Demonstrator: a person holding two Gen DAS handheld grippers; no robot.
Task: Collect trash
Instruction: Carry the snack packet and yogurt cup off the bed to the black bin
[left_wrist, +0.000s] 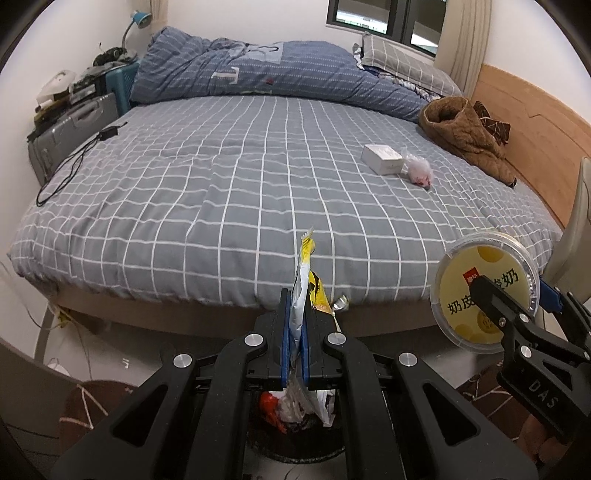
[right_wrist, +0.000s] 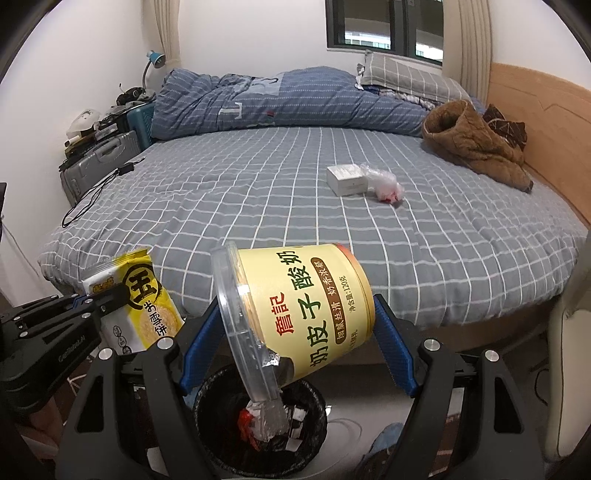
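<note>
The left tool (left_wrist: 294, 332) is pinching a yellow-and-white snack wrapper (left_wrist: 303, 284) between its blue pads, the packet standing upright above a black trash bin (right_wrist: 258, 417) on the floor at the foot of the bed (left_wrist: 221, 177). The right tool (right_wrist: 295, 325), spread wide, clamps a yellow yogurt cup (right_wrist: 295, 306) lying on its side with its clear lid to the left, also over the bin. On the bed lie a white box (left_wrist: 382, 158) and, just beside it, a crumpled plastic bag (left_wrist: 419, 171).
</note>
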